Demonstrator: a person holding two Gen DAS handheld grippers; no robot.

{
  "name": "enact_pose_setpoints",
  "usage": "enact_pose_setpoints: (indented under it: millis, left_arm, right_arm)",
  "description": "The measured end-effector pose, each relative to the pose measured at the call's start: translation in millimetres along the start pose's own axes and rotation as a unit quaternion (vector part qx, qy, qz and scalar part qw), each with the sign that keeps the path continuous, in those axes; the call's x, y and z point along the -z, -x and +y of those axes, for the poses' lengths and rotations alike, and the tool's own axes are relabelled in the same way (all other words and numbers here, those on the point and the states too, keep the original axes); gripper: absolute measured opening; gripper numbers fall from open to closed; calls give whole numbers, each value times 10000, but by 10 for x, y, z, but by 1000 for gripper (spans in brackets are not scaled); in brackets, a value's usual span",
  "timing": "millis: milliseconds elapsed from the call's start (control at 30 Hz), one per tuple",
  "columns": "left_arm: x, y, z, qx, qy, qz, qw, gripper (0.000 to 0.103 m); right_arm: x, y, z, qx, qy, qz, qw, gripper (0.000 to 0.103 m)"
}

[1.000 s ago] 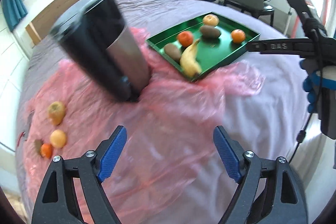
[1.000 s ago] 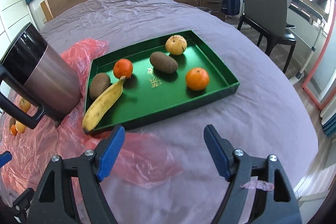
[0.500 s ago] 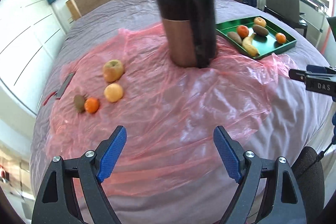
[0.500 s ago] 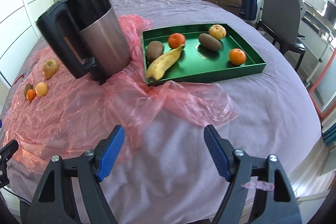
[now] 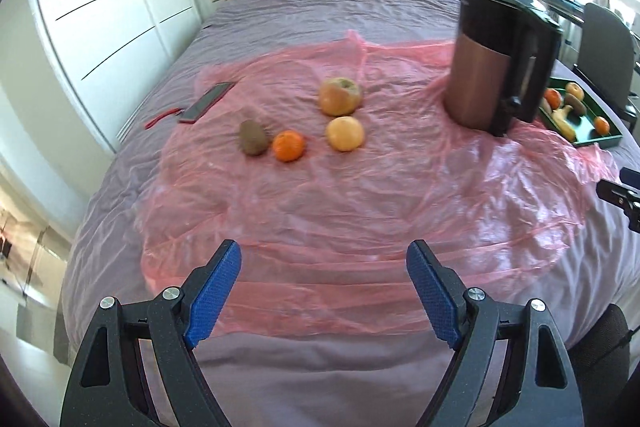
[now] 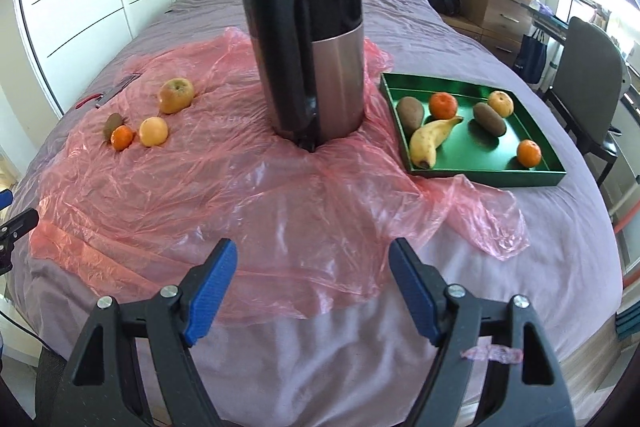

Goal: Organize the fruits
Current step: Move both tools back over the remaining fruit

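Note:
On the pink plastic sheet [image 5: 360, 195] lie an apple [image 5: 340, 96], a yellow orange [image 5: 345, 133], a tangerine [image 5: 288, 145] and a kiwi [image 5: 253, 137]; they also show at the left of the right wrist view, the apple [image 6: 176, 95] farthest. A green tray [image 6: 516, 179] on the right holds a banana [image 6: 430, 141], two kiwis, two tangerines and a small apple. My left gripper [image 5: 323, 297] is open and empty, well short of the loose fruits. My right gripper [image 6: 312, 287] is open and empty over the near bed edge.
A tall black and steel kettle [image 6: 310, 67] stands on the sheet between the loose fruits and the tray. A phone [image 5: 207, 101] lies at the sheet's far left. A chair [image 6: 592, 87] and drawers stand right of the bed.
Both grippers have drawn back from the bed and swung left. The loose fruits now sit in the middle of the left view and the kettle in the middle of the right view.

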State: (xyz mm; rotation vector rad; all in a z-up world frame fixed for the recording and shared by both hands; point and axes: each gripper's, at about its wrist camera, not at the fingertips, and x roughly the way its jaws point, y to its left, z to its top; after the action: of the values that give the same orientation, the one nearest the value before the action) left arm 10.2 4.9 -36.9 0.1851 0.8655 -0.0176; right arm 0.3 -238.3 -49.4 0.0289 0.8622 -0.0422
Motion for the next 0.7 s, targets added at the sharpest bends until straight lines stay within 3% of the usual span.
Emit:
enact_pose_setpoints:
  millis: [467,700]
  left_arm:
    - [216,-329,882,-381,815,157,9958,81]
    - [312,-520,1037,-335,990,294,9941,81]
  right_arm:
    - [-46,-147,640,-617,453,-106,9970,103]
    - [-102,-303,964,-805,683,-74,9944,103]
